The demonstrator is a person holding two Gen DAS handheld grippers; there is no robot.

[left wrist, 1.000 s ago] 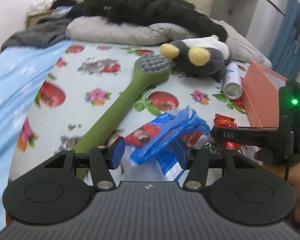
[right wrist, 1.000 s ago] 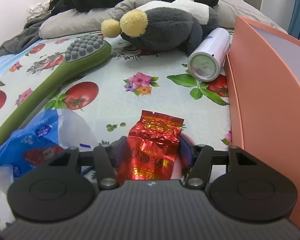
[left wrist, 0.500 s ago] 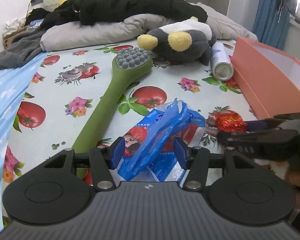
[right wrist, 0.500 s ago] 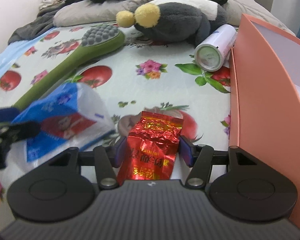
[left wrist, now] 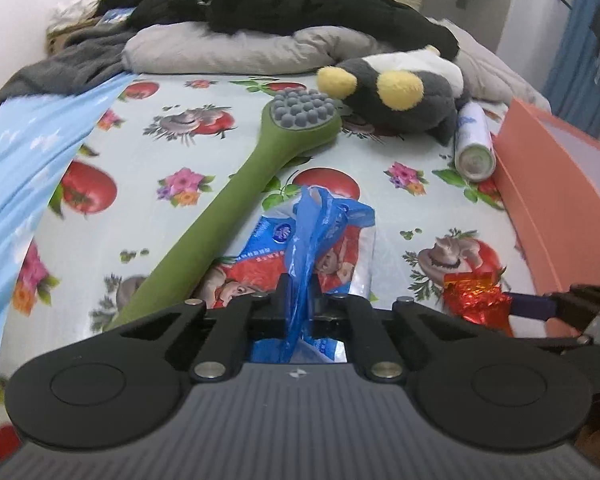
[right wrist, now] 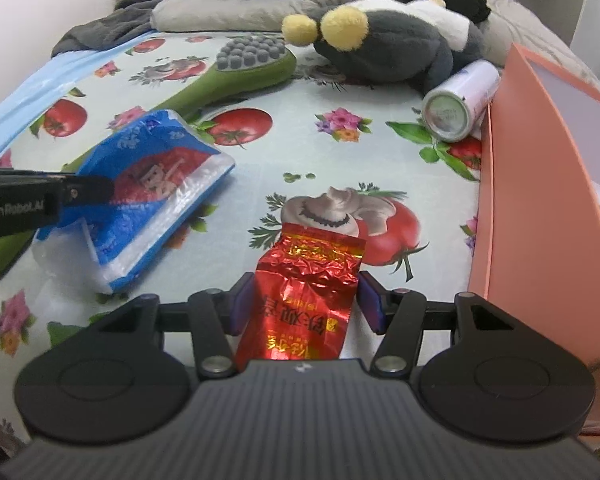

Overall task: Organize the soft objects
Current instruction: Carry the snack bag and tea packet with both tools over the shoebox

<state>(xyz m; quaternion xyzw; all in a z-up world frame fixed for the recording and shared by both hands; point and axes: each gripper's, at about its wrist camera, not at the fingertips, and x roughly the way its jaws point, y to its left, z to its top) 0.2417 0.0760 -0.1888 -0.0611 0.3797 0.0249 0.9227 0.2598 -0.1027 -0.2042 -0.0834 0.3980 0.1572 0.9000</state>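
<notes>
My left gripper [left wrist: 299, 294] is shut on the blue plastic handle of a blue and red tissue pack [left wrist: 332, 248], which rests on the bed; the pack also shows in the right wrist view [right wrist: 156, 196]. My right gripper [right wrist: 306, 294] is shut on a red foil packet [right wrist: 304, 292], also seen from the left wrist [left wrist: 474, 298]. A grey, white and yellow plush toy [left wrist: 400, 92] lies at the back. An orange box [right wrist: 548, 200] stands open at the right.
A green long-handled massage brush [left wrist: 236, 200] lies diagonally beside the tissue pack. A white spray can [right wrist: 460, 100] lies against the orange box. Grey pillow [left wrist: 228, 48] and black clothing [left wrist: 292, 4] fill the back; a light blue sheet [left wrist: 24, 160] lies left.
My left gripper's jaws have closed on the blue handle of the tissue pack. The right gripper keeps its hold on the red packet and has shifted slightly.
</notes>
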